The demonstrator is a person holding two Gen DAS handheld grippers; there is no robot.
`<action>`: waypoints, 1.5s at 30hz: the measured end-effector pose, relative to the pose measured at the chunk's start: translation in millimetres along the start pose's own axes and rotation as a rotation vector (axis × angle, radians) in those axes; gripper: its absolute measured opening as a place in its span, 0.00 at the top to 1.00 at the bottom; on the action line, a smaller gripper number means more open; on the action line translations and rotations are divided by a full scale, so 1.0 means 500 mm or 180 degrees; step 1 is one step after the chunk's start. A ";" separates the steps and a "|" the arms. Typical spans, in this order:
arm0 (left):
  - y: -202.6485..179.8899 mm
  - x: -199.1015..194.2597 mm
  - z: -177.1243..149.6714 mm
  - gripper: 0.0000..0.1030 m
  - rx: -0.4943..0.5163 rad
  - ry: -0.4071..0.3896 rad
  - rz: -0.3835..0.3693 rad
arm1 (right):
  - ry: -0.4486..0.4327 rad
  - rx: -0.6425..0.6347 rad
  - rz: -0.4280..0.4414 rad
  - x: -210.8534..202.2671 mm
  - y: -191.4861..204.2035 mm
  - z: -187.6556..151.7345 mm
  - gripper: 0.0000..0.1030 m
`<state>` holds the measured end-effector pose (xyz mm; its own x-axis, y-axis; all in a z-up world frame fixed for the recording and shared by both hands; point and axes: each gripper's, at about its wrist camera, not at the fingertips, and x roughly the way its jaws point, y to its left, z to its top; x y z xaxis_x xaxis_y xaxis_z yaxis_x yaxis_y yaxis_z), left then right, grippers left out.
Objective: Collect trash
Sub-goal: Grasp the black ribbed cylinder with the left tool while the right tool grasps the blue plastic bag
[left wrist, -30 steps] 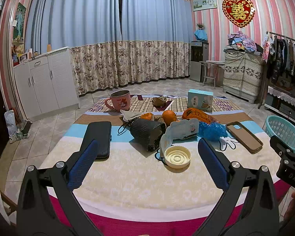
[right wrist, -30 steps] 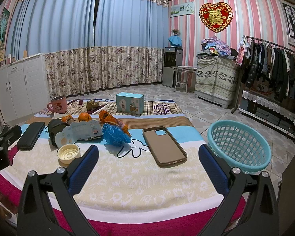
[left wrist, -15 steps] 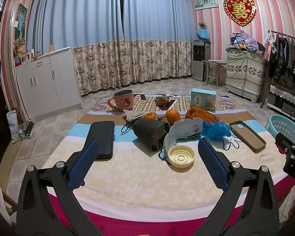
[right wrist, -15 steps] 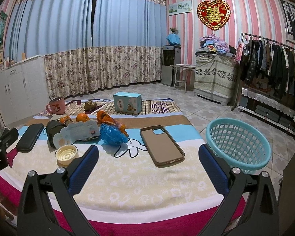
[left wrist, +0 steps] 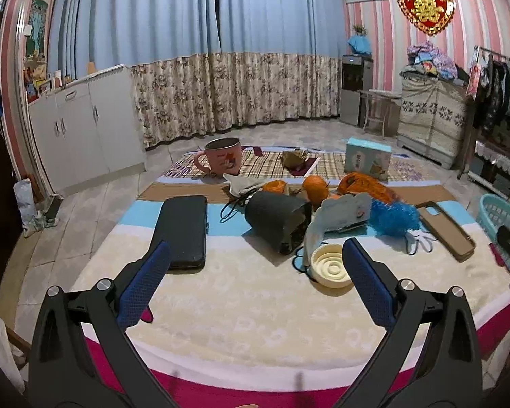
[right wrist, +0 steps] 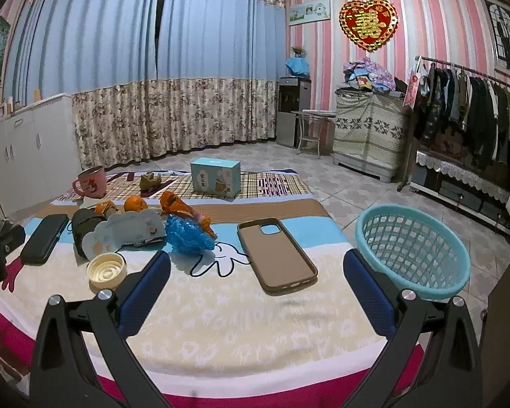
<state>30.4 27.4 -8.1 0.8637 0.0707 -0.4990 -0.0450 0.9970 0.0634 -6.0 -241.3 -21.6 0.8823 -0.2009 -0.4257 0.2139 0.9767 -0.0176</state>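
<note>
A heap of litter lies mid-table: a cream round lid (left wrist: 332, 268) (right wrist: 106, 269), a crumpled blue wrapper (left wrist: 393, 217) (right wrist: 187, 235), an orange wrapper (left wrist: 365, 183) (right wrist: 182, 208), a cloud-shaped card (left wrist: 343, 210) (right wrist: 125, 233) and orange peel (left wrist: 274, 186). A teal mesh basket (right wrist: 413, 250) (left wrist: 501, 216) stands beside the table's right edge. My left gripper (left wrist: 255, 261) hangs open over the near table edge, short of the lid. My right gripper (right wrist: 255, 268) is open too, empty, near the brown phone case (right wrist: 275, 255).
Also on the table are a black case (left wrist: 183, 229), a dark pouch (left wrist: 277, 222), a pink mug (left wrist: 222, 160), an orange (left wrist: 315, 185), a light blue box (left wrist: 367, 158) and a brown phone case (left wrist: 447, 229). White cabinets (left wrist: 81, 136) stand left, a clothes rack (right wrist: 476, 108) right.
Both grippers drifted slightly forward and rose a little; the table contents sit a bit lower and nearer in both views. Nothing was grasped or moved.
</note>
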 end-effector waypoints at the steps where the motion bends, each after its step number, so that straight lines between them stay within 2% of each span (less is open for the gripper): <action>1: 0.000 0.010 0.001 0.05 0.0016 0.0026 0.0013 | 0.0021 -0.0018 0.0012 0.008 0.001 0.003 0.04; 5: -0.002 0.062 0.013 0.05 0.0014 0.0202 -0.0074 | 0.0148 -0.0020 0.0163 0.053 0.005 0.019 0.04; 12: -0.007 0.164 0.050 0.05 0.0247 0.0230 -0.0097 | 0.0380 -0.0140 0.0162 0.131 0.025 0.038 0.04; 15: 0.006 0.206 0.057 0.05 0.0285 0.0319 -0.0275 | 0.0540 -0.0096 0.0218 0.156 0.026 0.045 0.04; 16: 0.012 0.224 0.057 0.05 0.0300 0.0374 -0.0366 | 0.0548 -0.0093 0.0190 0.161 0.027 0.043 0.04; 22: 0.035 0.295 0.047 0.05 0.0324 0.0569 -0.0489 | 0.0608 -0.0157 0.0056 0.182 0.031 0.027 0.04; 33: -0.004 0.364 0.061 0.06 0.0474 0.0646 -0.0796 | 0.0699 -0.0170 0.0070 0.204 0.037 0.027 0.04; 37: -0.009 0.367 0.064 0.30 0.0476 0.0686 -0.0931 | 0.0704 -0.0182 0.0101 0.209 0.039 0.029 0.04; 39: -0.008 0.365 0.065 0.33 0.0467 0.0702 -0.0915 | 0.0706 -0.0208 0.0128 0.213 0.046 0.028 0.04; 40: -0.008 0.363 0.065 0.38 0.0474 0.0708 -0.0912 | 0.0716 -0.0218 0.0146 0.217 0.048 0.030 0.04; 45: 0.002 0.342 0.062 0.39 0.0500 0.0679 -0.0815 | 0.0774 -0.0265 0.0285 0.219 0.063 0.028 0.04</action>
<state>193.7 39.3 -66.4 0.7121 -0.1587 -0.6839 0.2509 0.9673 0.0367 103.5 -233.5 -56.0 0.7674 -0.0992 -0.6334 0.0954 0.9946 -0.0401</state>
